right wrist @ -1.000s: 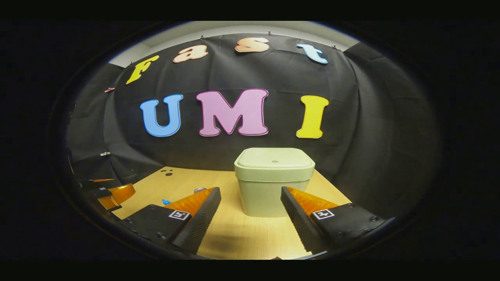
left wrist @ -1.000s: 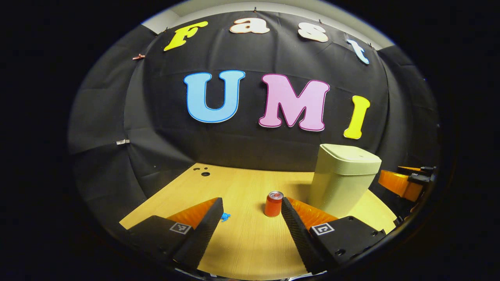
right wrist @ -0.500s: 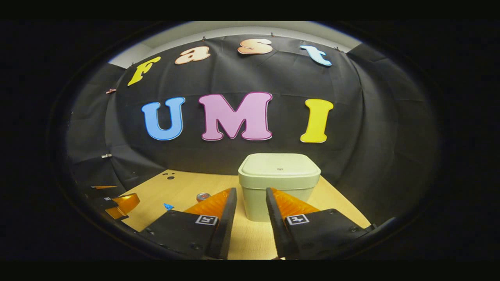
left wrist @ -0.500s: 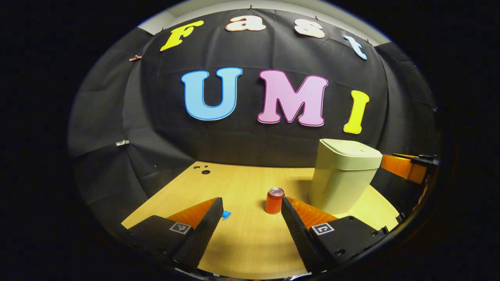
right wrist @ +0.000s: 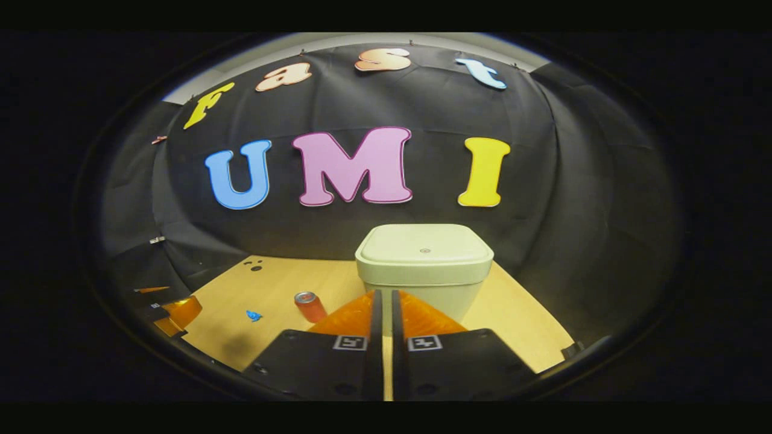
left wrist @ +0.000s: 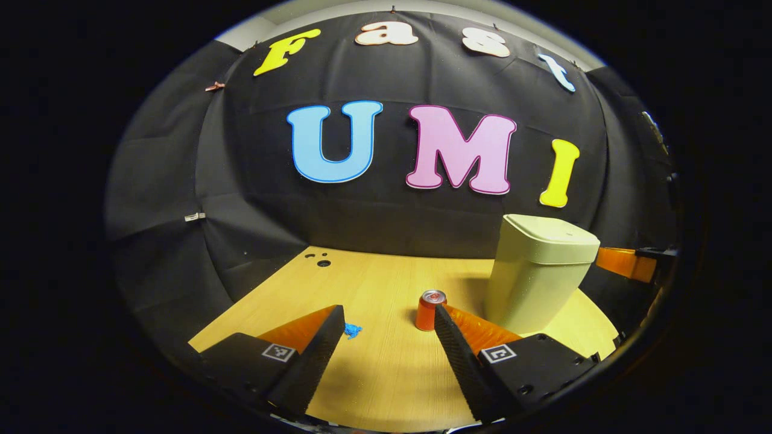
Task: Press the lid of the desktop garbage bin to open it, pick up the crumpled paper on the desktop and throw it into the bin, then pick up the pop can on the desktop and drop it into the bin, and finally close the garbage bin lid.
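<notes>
The right gripper [right wrist: 383,301], its fingers clenched together on nothing, is nearer to the garbage bin [right wrist: 424,274], whose closed lid [right wrist: 424,246] lies at 12 o'clock above the fingertips, while the left gripper [left wrist: 386,322] waits released over the bench [left wrist: 374,283].

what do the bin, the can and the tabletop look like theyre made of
The bin looks like moulded plastic, pale green and matte: rounded corners, a seamed lid, no glare. The can seems to be thin metal with a glossy red coat; its bare silver top catches light. The tabletop shows light wood grain, probably a smooth laminate or veneer, though solid wood cannot be ruled out.
</notes>
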A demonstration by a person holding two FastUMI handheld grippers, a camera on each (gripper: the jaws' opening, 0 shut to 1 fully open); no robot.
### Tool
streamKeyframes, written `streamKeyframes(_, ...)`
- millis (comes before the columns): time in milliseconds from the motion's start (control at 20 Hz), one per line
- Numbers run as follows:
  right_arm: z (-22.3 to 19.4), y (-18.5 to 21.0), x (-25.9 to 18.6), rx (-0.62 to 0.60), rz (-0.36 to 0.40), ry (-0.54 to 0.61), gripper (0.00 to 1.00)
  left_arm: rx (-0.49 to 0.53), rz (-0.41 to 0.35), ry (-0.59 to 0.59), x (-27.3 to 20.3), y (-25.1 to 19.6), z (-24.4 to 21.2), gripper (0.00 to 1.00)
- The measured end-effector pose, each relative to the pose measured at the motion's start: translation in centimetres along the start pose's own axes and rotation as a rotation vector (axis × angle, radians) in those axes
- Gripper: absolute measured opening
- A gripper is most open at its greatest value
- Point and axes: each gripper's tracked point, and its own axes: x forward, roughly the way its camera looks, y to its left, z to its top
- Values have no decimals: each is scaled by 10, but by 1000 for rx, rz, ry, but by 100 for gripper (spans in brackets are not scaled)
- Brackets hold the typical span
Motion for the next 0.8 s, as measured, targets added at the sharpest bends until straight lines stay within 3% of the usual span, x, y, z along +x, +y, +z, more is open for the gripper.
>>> streamKeyframes(50,0,-1,1,-16,2,-5,6,-1,4,3,1,1,0,95)
streamKeyframes(100,5,2,1,-24,16,-15,12,-2,9,4,2,0,0,96)
streamKeyframes(200,7,5,4,-26,44,-29,1,-3,14,7,4,0,-1,96)
streamKeyframes(250,9,8,8,-17,64,-31,6,-3,15,10,4,0,-2,96)
streamKeyframes(350,9,10,12,-24,84,-19,2,0,17,14,6,0,-3,95)
streamKeyframes(450,12,11,16,-30,102,-9,5,4,22,18,7,0,-4,95)
streamKeyframes(800,37,-9,48,-16,71,16,2,2,49,46,13,2,-11,96)
